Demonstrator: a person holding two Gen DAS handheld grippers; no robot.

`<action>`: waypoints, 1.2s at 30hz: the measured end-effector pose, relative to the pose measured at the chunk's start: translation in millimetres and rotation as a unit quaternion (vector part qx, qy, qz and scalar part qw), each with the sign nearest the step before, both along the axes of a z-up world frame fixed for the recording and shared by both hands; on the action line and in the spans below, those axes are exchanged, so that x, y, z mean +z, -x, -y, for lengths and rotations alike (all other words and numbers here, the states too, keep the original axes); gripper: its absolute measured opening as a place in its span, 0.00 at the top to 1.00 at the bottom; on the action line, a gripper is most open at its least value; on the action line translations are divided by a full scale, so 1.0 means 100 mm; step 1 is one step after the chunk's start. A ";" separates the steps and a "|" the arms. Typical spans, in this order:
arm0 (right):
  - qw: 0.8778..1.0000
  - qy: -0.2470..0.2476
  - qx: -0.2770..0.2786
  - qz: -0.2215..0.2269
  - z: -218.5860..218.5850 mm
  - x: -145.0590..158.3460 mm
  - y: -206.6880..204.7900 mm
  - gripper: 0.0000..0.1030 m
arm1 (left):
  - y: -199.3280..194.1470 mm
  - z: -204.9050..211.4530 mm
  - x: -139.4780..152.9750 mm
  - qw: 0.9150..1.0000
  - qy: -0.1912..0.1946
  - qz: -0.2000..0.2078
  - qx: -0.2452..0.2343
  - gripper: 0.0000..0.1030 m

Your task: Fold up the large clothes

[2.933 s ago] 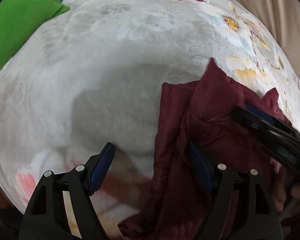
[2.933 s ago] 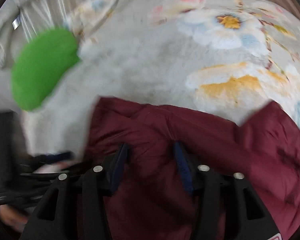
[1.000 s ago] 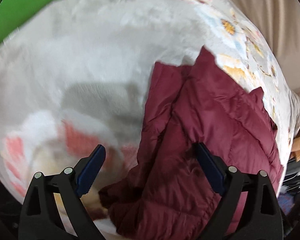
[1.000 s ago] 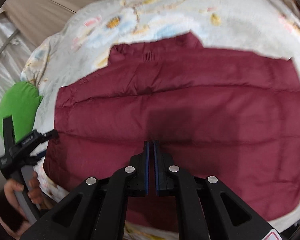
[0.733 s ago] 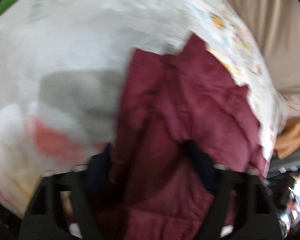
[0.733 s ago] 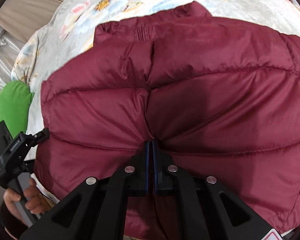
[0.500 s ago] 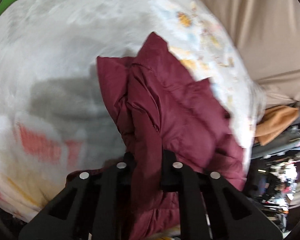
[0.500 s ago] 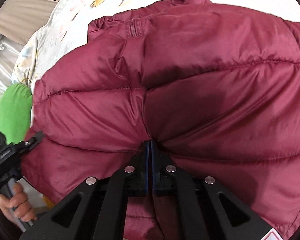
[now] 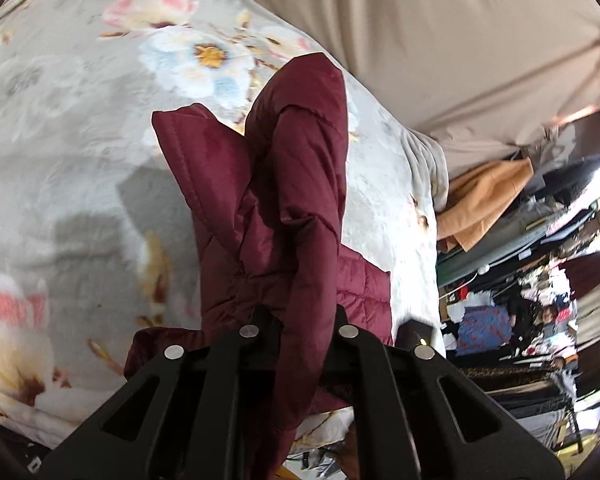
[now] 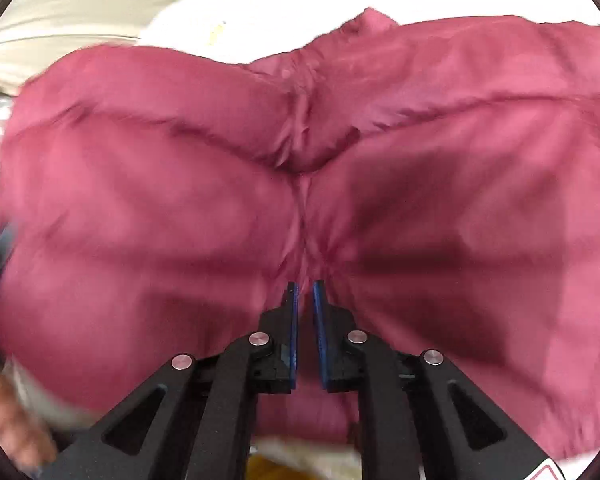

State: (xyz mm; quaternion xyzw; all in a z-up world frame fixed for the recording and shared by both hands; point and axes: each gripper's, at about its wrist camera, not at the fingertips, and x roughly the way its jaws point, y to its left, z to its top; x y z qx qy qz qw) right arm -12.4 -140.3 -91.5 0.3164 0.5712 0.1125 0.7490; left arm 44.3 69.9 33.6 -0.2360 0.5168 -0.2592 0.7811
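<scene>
A dark red quilted puffer jacket (image 9: 276, 200) hangs bunched over the floral blanket (image 9: 60, 140). My left gripper (image 9: 300, 320) is shut on a fold of its hem, and the fabric hides the pads. In the right wrist view the jacket (image 10: 180, 184) fills the frame, pulled taut and blurred. My right gripper (image 10: 304, 292) is shut on a pinch of the jacket, with a narrow gap between the blue pads (image 10: 293, 312).
A beige sheet or curtain (image 9: 440, 40) hangs behind the bed. An orange cloth (image 9: 484, 196) lies past the bed's right edge, beside a cluttered room (image 9: 532, 300). A hand and part of the other gripper show at the left edge of the right wrist view (image 10: 4, 408).
The left gripper closed on the jacket's edge and lifted it. The right gripper, shut on the jacket all along, raised it closer to the camera, so the fabric now hides the bed.
</scene>
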 end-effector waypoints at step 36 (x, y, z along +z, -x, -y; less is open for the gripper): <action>0.992 0.036 -0.120 0.006 1.75 -0.17 1.09 0.98 | 0.40 1.97 -0.49 0.983 -0.090 -0.026 -0.157 0.94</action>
